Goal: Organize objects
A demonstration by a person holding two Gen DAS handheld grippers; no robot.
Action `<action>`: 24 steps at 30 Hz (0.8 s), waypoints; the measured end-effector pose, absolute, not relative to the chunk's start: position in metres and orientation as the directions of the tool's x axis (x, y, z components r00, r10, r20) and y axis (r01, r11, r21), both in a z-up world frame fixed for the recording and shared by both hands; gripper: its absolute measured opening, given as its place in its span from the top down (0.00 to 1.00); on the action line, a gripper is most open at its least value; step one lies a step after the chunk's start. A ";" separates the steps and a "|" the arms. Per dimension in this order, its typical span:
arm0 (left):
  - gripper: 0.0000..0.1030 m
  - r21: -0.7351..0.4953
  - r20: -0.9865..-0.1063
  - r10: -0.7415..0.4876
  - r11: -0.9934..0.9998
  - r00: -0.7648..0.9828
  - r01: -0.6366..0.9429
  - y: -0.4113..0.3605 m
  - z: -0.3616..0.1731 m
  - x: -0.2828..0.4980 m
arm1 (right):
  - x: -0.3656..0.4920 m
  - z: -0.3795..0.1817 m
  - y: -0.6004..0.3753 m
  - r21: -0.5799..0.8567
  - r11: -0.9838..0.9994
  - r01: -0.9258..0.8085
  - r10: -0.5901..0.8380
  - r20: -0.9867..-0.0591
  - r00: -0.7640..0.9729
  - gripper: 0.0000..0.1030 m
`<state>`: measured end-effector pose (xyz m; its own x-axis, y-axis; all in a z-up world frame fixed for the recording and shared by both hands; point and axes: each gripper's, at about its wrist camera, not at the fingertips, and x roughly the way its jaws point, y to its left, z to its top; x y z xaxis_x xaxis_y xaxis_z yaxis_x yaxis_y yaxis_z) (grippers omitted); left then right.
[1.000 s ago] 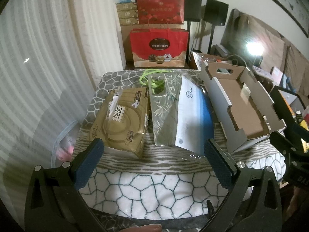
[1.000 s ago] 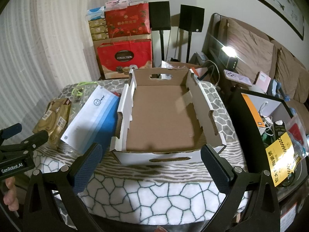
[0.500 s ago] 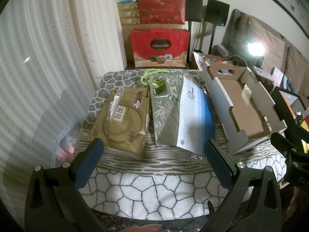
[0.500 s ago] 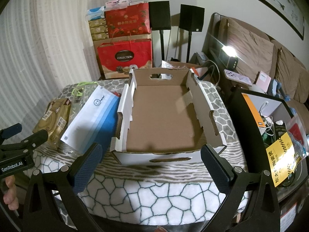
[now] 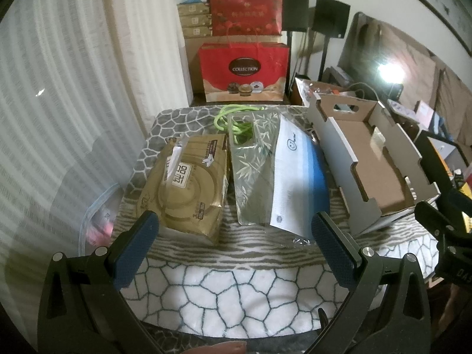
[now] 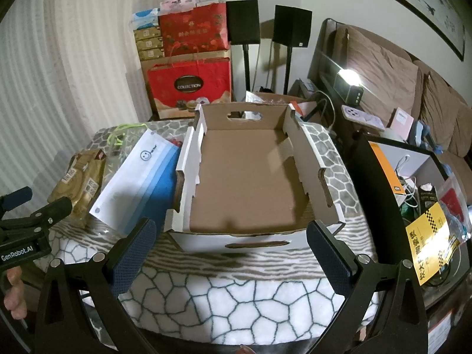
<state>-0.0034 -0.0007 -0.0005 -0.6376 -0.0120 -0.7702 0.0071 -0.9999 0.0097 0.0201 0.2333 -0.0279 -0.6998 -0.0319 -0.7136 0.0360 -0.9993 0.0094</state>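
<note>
A gold tissue pack [image 5: 188,188] lies on the left of the patterned table. Beside it lies a clear phone case with a bamboo print [image 5: 250,165], a green cord [image 5: 233,121] behind it, and a white and blue zip bag [image 5: 298,177]. An open cardboard tray [image 6: 247,183] stands on the right, with nothing in it. My left gripper [image 5: 234,230] is open and empty, just short of the tissue pack and the bag. My right gripper [image 6: 231,237] is open and empty in front of the tray's near wall. The left gripper also shows in the right wrist view [image 6: 32,206].
Red gift bags [image 5: 243,70] and stacked boxes stand behind the table. A curtain hangs on the left. A clear plastic bin [image 5: 98,224] sits low at the table's left. A shelf with clutter [image 6: 424,200] and a sofa [image 6: 392,79] are on the right.
The left gripper has drifted slightly forward, toward the tissue pack and bag. The right gripper has hardly moved.
</note>
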 end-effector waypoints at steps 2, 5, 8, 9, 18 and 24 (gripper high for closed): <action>0.00 0.010 -0.770 -0.012 -1.000 -0.637 0.007 -0.001 -0.001 -0.004 | 0.020 -0.027 0.233 0.009 -0.999 0.036 -0.032 -0.713 -0.700 0.00; 0.00 0.013 -0.769 -0.015 -1.000 -0.639 0.008 -0.001 -0.001 -0.004 | 0.019 -0.026 0.233 0.009 -0.999 0.037 -0.032 -0.714 -0.700 0.00; 0.00 0.017 -0.771 -0.019 -1.000 -0.637 0.010 -0.001 -0.003 -0.008 | 0.016 -0.027 0.235 0.004 -0.999 0.033 -0.027 -0.714 -0.700 0.00; 0.00 0.017 -0.772 -0.020 -1.000 -0.636 0.011 -0.002 -0.003 -0.009 | 0.015 -0.028 0.236 0.003 -0.999 0.032 -0.025 -0.713 -0.700 0.00; 0.00 0.011 -0.774 -0.015 -1.000 -0.634 0.011 0.000 -0.003 -0.016 | 0.010 -0.026 0.239 0.001 -1.000 0.028 -0.020 -0.710 -0.704 0.00; 0.00 0.014 -0.774 -0.015 -1.000 -0.633 0.006 0.003 -0.001 -0.020 | 0.009 -0.026 0.238 0.001 -1.000 0.028 -0.020 -0.710 -0.704 0.00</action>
